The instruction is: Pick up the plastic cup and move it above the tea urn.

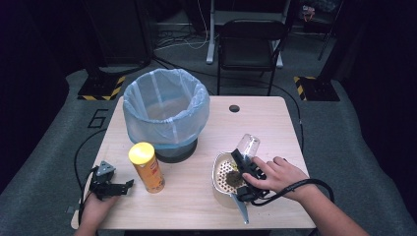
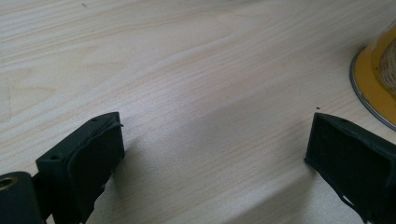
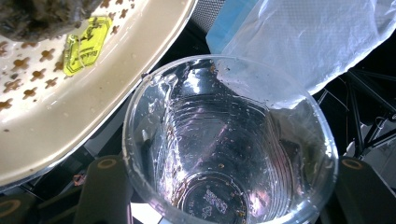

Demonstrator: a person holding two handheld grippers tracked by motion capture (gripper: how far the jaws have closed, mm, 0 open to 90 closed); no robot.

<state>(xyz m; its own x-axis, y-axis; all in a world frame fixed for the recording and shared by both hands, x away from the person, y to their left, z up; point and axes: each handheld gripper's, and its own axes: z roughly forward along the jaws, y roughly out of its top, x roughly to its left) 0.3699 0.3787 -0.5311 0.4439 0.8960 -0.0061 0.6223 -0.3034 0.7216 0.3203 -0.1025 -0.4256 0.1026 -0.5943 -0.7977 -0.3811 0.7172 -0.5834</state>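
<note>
Near the tabletop's (image 1: 275, 123) front right corner the right gripper (image 1: 244, 169) clenches a clear plastic cup (image 1: 247, 145), tipped over the perforated metal strainer (image 1: 222, 173) holding 1 dark clump, while the left gripper (image 1: 129, 185) rests released near the front left corner, beside the yellow-lidded can (image 1: 146, 167).

We see the chip can (image 2: 376, 79) cut off at the frame's right edge, the cup (image 3: 229, 154) base cropped below, the tea-bag tag (image 3: 86, 44) print too blurred to read.
</note>
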